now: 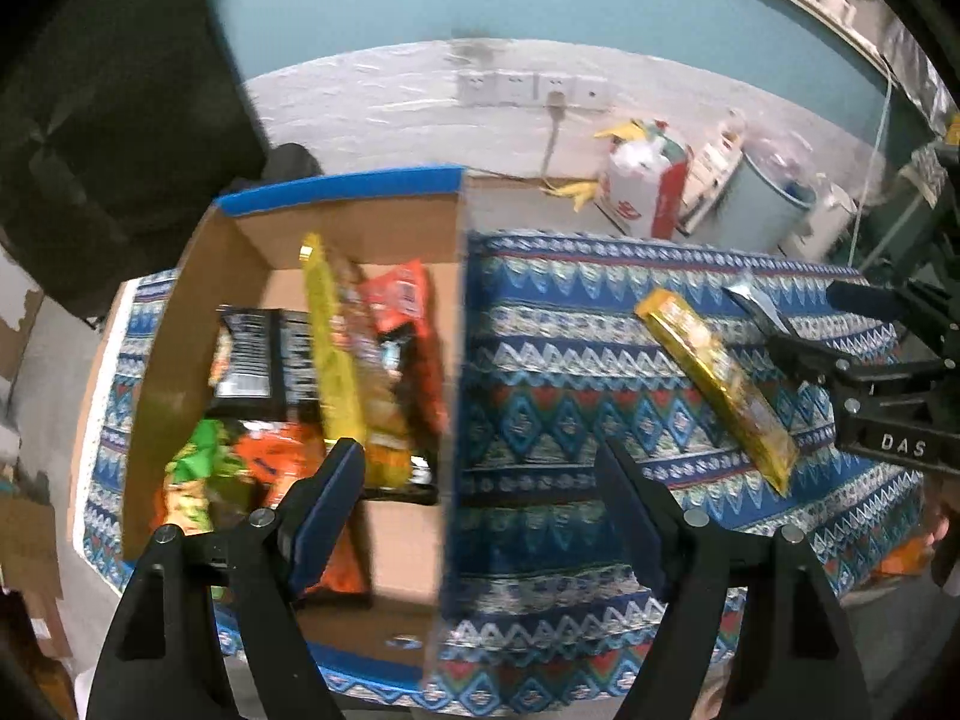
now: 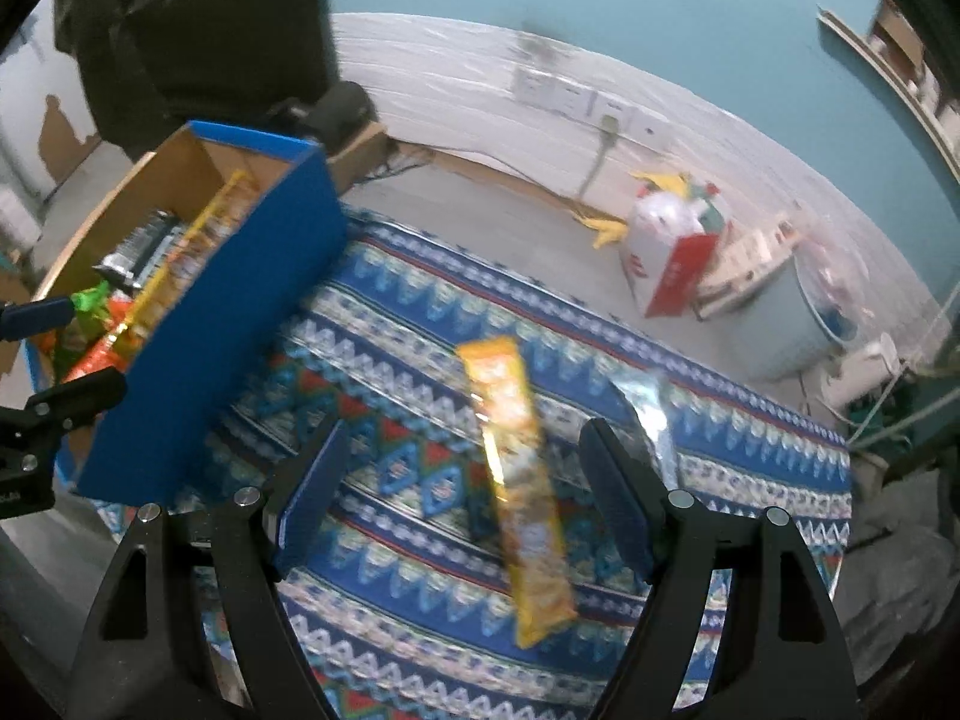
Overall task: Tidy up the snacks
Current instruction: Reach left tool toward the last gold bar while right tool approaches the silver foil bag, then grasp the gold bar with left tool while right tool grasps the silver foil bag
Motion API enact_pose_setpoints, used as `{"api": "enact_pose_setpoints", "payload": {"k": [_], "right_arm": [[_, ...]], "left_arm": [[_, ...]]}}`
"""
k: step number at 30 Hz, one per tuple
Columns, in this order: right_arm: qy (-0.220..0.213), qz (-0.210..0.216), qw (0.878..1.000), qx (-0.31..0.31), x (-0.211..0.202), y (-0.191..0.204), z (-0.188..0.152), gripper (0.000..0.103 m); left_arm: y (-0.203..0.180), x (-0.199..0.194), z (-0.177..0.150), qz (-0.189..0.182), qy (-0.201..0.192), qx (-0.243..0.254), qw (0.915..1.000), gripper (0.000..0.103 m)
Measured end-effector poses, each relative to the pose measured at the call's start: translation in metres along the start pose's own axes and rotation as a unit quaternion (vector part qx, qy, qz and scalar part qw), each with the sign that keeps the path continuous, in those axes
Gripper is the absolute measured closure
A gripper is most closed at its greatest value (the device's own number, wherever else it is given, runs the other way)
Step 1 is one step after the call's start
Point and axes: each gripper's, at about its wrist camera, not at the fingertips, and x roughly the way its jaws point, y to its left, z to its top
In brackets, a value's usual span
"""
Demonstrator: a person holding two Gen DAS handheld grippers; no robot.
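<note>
Yellow snack bar (image 2: 521,492) lies on worktop cloth (image 2: 750,438) btwn right gripper's (image 2: 465,501) released fingers; silver packet (image 2: 651,414) just beyond. Left gripper (image 1: 480,501) spread, empty, w/ snack box (image 1: 336,192) ahead.

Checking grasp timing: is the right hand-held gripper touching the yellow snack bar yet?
Apart. In the right wrist view the right hand-held gripper is open, and patterned cloth shows between each finger and the yellow snack bar.

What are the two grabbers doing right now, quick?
Left gripper: open, holding nothing, over the box.
Right gripper: open, holding nothing, above the yellow snack bar.
</note>
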Motion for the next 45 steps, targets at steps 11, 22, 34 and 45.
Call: {"api": "enact_pose_setpoints", "payload": {"k": [11, 22, 34, 45], "right_arm": [[0.032, -0.028, 0.998, 0.041, 0.03, -0.062, -0.031, 0.025], [0.096, -0.051, 0.992, 0.059, 0.087, -0.096, -0.067, 0.025], [0.134, -0.039, 0.989, 0.041, 0.11, -0.09, -0.092, 0.025], [0.136, 0.068, 0.988, 0.021, 0.116, -0.035, -0.094, 0.025]], "left_arm": [[-0.055, 0.039, -0.002, -0.005, 0.037, 0.039, 0.9985, 0.023], [-0.086, 0.079, -0.001, -0.002, 0.061, 0.058, 0.9965, 0.023], [-0.093, 0.108, 0.002, 0.006, 0.091, 0.052, 0.9945, 0.023], [-0.086, 0.115, 0.015, 0.01, 0.095, 0.034, 0.9948, 0.023]]}}
